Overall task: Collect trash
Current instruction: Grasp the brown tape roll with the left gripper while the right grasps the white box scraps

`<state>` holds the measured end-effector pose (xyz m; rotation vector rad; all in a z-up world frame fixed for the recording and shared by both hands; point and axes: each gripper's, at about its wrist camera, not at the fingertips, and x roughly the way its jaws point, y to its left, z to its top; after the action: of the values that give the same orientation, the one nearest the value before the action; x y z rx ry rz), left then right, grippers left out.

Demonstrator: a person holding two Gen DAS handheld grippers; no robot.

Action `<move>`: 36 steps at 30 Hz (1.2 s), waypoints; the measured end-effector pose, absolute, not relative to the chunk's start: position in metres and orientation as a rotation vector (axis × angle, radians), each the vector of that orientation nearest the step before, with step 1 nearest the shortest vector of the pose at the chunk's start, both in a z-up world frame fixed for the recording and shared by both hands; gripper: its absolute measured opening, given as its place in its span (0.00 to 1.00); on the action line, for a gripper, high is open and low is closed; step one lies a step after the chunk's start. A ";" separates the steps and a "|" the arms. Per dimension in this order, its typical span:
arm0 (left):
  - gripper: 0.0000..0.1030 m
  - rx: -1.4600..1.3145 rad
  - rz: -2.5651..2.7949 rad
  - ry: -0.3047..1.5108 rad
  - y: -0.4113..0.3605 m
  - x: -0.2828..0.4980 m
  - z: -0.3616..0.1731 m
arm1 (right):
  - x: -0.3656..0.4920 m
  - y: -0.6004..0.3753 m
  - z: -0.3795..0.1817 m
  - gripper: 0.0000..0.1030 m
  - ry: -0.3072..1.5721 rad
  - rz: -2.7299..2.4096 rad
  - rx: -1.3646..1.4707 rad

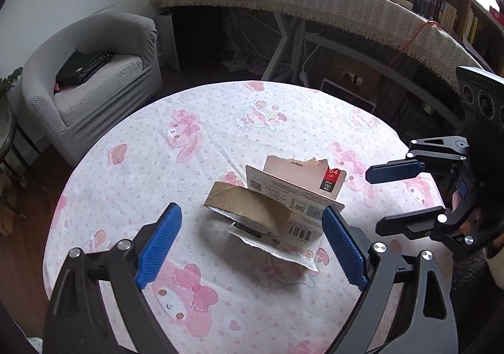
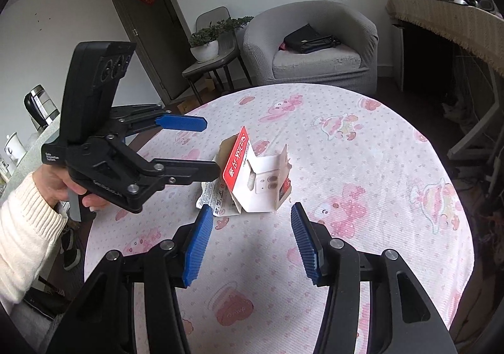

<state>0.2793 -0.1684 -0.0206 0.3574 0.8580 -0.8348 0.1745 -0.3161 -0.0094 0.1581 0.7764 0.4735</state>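
While level above the table [image 1: 132, 165], both grippers' fingers wide around torn packaging [image 1: 283, 196].

Torn card packaging [image 1: 296, 196] — its red-and-black corner label reads "64" and "140"; other print and the barcode stay illegible.

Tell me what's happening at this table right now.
A person holds a gripper in each hand over a round table with a pink cartoon cloth. The left gripper and right gripper are both open and empty, facing a small pile of torn card packaging and a cardboard scrap. Nothing is picked up yet.
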 end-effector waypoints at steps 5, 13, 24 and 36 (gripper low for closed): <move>0.90 0.351 -0.869 0.897 -0.175 0.297 -0.033 | 0.177 -0.324 -0.014 0.51 0.794 0.482 0.178; 0.89 0.377 -0.949 0.916 -0.186 0.305 -0.042 | 0.179 -0.329 -0.019 0.51 0.807 0.460 0.178; 0.67 0.327 -0.996 0.917 -0.179 0.303 -0.050 | 0.181 -0.323 -0.019 0.51 0.812 0.449 0.165; 0.66 0.207 -0.962 0.838 -0.147 0.296 -0.025 | 0.189 -0.318 -0.015 0.51 0.791 0.416 0.145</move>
<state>0.2957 -0.1466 -0.0246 0.2075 0.8384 -0.9620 0.1894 -0.3179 -0.0150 0.1449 0.7914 0.4158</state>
